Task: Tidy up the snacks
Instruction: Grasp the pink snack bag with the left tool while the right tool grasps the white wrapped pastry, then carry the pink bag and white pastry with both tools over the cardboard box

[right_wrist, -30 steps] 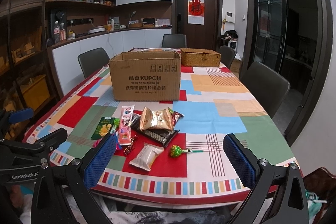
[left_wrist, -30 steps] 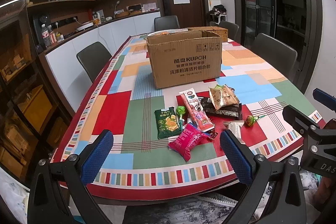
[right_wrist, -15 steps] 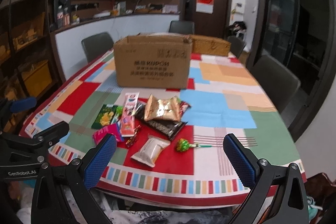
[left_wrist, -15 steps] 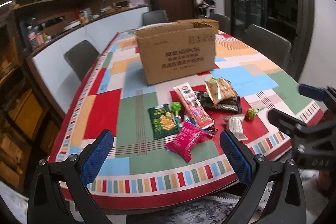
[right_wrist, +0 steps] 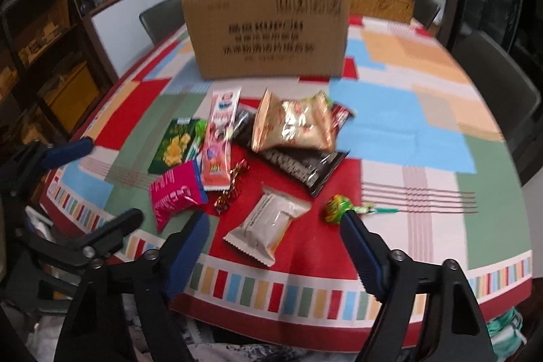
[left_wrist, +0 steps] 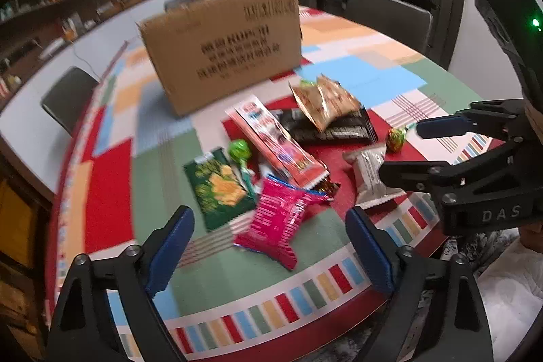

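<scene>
Several snacks lie near the table's front edge before a cardboard box (left_wrist: 224,50) (right_wrist: 268,29). A pink packet (left_wrist: 280,223) (right_wrist: 173,195) sits between my left gripper's (left_wrist: 269,250) open fingers. A white packet (right_wrist: 268,226) (left_wrist: 373,175) lies just ahead of my open right gripper (right_wrist: 275,256). Also there: a green packet (left_wrist: 217,189) (right_wrist: 176,145), a long red-white packet (left_wrist: 275,145) (right_wrist: 220,141), a gold bag (left_wrist: 322,100) (right_wrist: 292,124) on a black packet (right_wrist: 298,165), and a green lollipop (right_wrist: 336,209) (left_wrist: 395,138). Both grippers are empty.
The table wears a patchwork cloth (left_wrist: 108,178) (right_wrist: 407,124). Dark chairs (left_wrist: 64,97) (right_wrist: 492,83) stand around it. A wicker basket (right_wrist: 380,2) sits behind the box. A second lollipop (left_wrist: 239,151) lies by the green packet. Shelves (right_wrist: 44,33) line the left wall.
Both grippers have moved forward and down toward the snacks, which now look much larger. The left closes in on the pink packet, the right on the white one. Both stay open.
</scene>
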Available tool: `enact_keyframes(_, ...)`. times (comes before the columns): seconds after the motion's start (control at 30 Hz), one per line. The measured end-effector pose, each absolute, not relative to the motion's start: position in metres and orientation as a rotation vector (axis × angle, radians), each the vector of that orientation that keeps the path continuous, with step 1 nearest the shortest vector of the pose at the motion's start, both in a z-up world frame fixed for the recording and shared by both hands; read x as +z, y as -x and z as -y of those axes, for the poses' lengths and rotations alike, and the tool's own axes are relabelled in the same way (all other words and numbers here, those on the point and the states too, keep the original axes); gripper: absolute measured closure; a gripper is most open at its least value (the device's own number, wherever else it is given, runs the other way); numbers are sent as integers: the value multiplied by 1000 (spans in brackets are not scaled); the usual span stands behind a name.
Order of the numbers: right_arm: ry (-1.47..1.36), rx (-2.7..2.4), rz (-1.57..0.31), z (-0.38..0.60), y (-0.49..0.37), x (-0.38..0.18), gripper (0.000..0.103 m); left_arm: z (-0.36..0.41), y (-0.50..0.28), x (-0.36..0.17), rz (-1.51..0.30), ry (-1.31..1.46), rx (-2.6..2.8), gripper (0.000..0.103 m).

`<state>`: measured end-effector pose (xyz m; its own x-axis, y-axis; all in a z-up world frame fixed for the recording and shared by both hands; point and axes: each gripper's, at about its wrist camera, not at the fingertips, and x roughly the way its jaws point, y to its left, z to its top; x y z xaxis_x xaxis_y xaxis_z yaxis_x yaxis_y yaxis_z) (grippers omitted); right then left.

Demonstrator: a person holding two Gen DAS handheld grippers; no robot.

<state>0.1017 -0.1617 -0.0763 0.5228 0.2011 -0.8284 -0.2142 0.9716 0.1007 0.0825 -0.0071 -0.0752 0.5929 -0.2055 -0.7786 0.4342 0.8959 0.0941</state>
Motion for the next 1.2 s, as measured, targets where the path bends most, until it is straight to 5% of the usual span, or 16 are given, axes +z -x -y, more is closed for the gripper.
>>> enact_keyframes(0.23, -27, 291, -1102, 162, -130, -100, 40, 8, -105, -94, -939, -257, -417, 24)
enact_keyframes(0.7, -36, 332, -1201, 156, -150, -123, 64, 8, -128, -117, -1051, -172, -463, 66)
enact_keyframes(1.2, -36, 332, -1127, 158, -140, -108, 72, 2, -114, -88, -961, -145, -394, 68)
